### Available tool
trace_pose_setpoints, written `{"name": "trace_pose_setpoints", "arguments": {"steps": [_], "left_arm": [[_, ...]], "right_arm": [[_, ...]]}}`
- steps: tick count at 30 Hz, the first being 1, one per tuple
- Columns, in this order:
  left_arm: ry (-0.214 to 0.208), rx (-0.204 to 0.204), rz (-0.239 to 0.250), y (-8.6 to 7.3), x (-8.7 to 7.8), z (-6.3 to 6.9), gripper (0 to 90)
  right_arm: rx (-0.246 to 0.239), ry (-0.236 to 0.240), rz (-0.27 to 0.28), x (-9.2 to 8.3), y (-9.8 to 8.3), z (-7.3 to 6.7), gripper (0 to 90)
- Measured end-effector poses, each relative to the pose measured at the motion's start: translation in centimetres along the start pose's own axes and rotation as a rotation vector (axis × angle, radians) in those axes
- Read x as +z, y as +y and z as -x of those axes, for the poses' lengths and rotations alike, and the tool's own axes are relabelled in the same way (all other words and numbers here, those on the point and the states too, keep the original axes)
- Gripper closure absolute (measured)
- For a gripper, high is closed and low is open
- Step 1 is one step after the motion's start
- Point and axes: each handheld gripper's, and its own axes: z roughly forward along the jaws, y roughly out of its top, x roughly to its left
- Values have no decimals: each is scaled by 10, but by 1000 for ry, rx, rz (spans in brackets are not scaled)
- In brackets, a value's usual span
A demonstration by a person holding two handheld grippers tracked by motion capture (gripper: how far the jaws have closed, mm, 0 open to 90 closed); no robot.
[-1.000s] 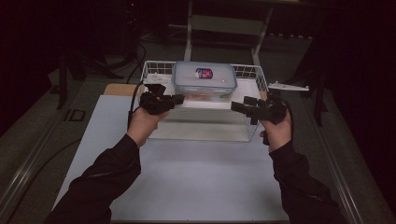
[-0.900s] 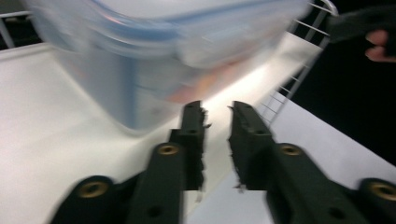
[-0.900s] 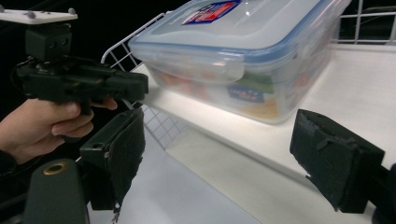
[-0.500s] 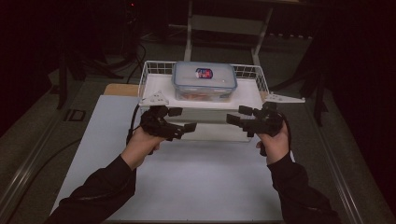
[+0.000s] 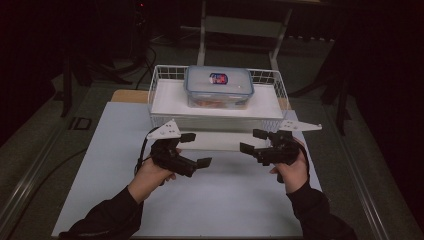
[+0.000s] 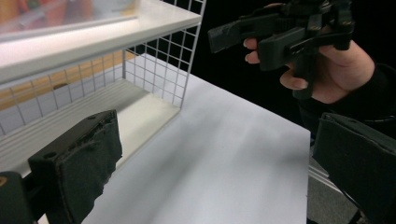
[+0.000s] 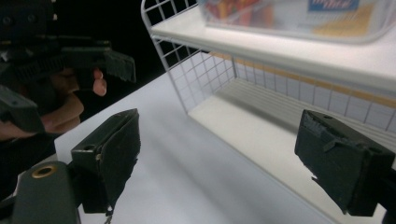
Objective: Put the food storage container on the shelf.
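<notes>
From above, the left gripper (image 5: 196,150) and right gripper (image 5: 250,141) hover over the white table (image 5: 230,200) just in front of the wire basket (image 5: 165,75), both with jaws apart and nothing between them; the left jaws have just been opening. The clear lidded container (image 5: 219,86) sits on the white shelf (image 5: 265,105) in that basket. The left gripper view adds the basket's lower level under the shelf (image 6: 93,39), and the right gripper (image 6: 243,39) opposite. The right gripper view shows the container's (image 7: 299,16) coloured contents and label, and the left gripper (image 7: 116,65).
</notes>
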Motion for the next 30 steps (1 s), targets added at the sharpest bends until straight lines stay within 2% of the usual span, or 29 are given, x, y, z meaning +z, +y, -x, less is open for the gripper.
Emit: {"name": "trace_pose_setpoints", "arguments": {"steps": [2, 7, 14, 17, 19, 23, 30], "left_arm": [[6, 6, -4, -6, -1, 3, 9], [-10, 26, -20, -18, -2, 9, 9], [-29, 40, -39, -36, -4, 16, 9], [-36, 33, -47, -46, -6, 16, 9], [-16, 23, -49, -52, -9, 14, 9], [11, 33, -53, -65, -15, 11, 9], [17, 20, -68, -85, -19, 9, 9]], "right_arm": [[-2, 9, -10, 0, -7, -1, 138], [-4, 13, -30, 0, -26, -2, 135], [-43, 32, -49, 0, -52, -5, 135], [-54, 40, -46, -3, -61, -7, 135], [-77, 38, -39, -5, -67, -7, 136], [-91, 17, -56, -10, -79, -7, 136], [-82, -7, -60, -19, -96, -4, 136]]}}
